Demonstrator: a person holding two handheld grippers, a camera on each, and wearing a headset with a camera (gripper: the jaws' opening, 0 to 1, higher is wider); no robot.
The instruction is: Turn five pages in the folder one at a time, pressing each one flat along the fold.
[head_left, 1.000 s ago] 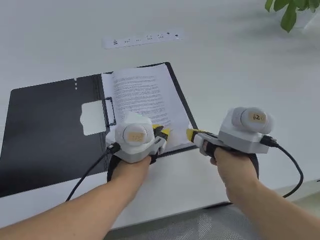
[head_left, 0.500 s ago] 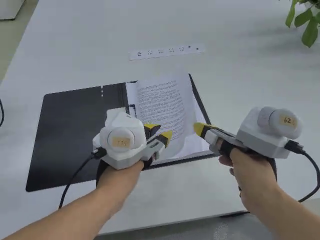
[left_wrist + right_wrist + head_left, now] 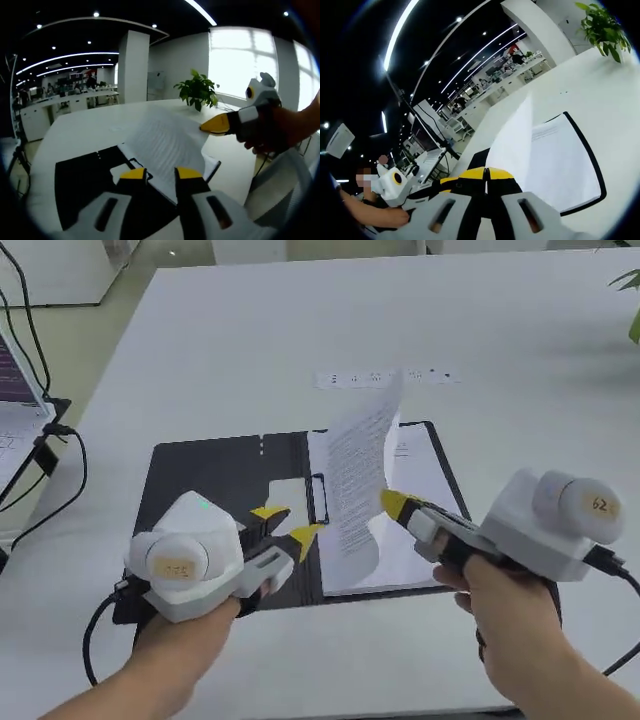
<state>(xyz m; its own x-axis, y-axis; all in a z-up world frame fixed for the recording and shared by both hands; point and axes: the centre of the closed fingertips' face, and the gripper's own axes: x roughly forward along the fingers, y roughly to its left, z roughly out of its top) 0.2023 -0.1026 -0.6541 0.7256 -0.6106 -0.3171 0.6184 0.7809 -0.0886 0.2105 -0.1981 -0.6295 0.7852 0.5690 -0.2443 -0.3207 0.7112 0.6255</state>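
Right gripper [image 3: 393, 503]: jaws pressed together on the near edge of one printed page [image 3: 358, 470]. In the right gripper view, yellow tips closed with no gap, the sheet rising straight up from between them.

Page standing almost upright and curling. Bound side down at the fold of the folder [image 3: 200, 480], free edge lifted clear of the stack of sheets [image 3: 428, 475] beneath.

Folder black, lying open and flat on the white table [image 3: 250, 340]. Left half dark and mostly bare, right half carrying the stack, a metal clip [image 3: 318, 498] beside the fold.

Beyond the folder and apart from it, a white power strip [image 3: 385, 376]. Further back on the table, a green plant [image 3: 197, 90]. Upright page between the two grippers, hiding part of the stack behind it.

Left gripper [image 3: 287, 525] over the folder near the fold: jaws apart with a clear gap, nothing between them. Same gap in the left gripper view, and there the right gripper's tip against the page's corner.
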